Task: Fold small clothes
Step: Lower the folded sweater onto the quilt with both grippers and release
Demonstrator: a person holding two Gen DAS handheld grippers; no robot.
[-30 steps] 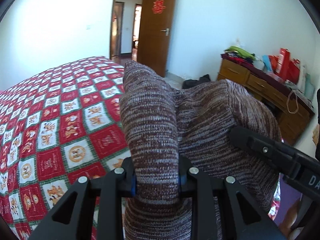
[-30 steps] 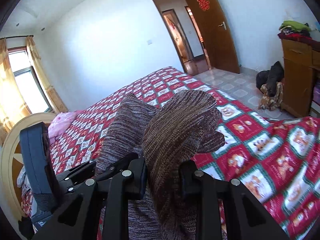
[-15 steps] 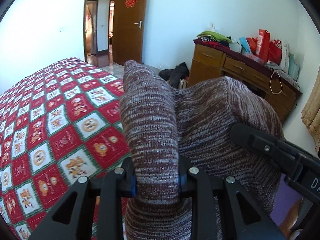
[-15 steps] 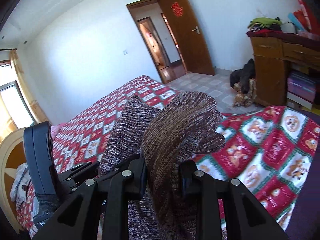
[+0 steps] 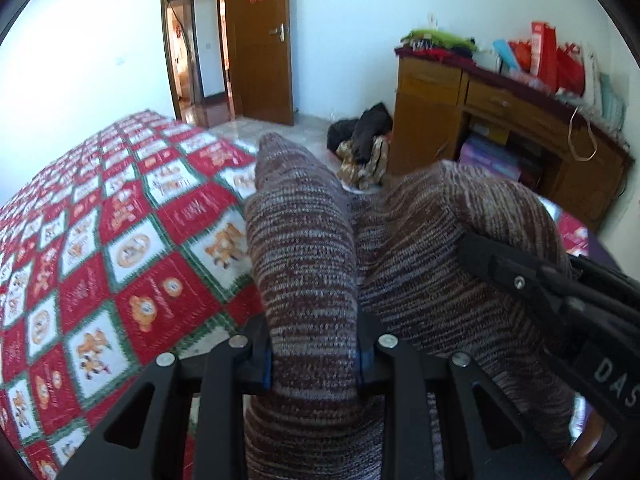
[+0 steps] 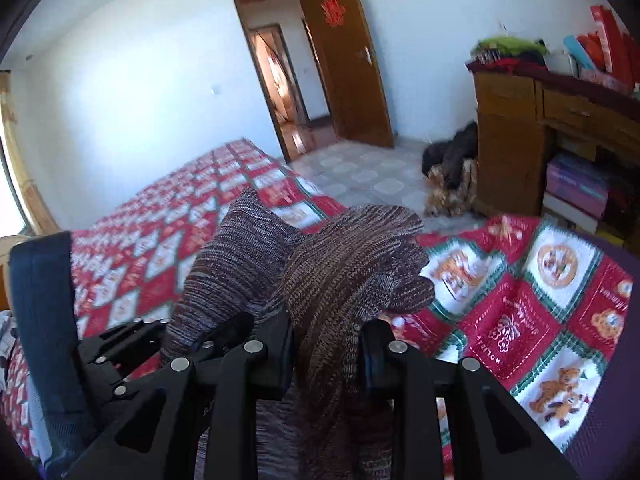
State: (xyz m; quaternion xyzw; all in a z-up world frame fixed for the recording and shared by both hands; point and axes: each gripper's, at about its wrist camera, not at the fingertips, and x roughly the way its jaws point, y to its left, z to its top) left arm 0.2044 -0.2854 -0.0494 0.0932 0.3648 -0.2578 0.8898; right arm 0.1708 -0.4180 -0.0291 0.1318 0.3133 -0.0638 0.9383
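Knit garment [image 5: 312, 264] lower part cut off at frame bottom; covers bedspread [image 5: 120, 240] behind; bg motion-blurred.

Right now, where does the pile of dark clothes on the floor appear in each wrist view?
Left wrist: the pile of dark clothes lies upper centre, on the floor left of the wooden desk, above the knit garment.
Right wrist: the pile lies right of centre, against the desk.
Shared landmark: the open brown door with a red ornament.
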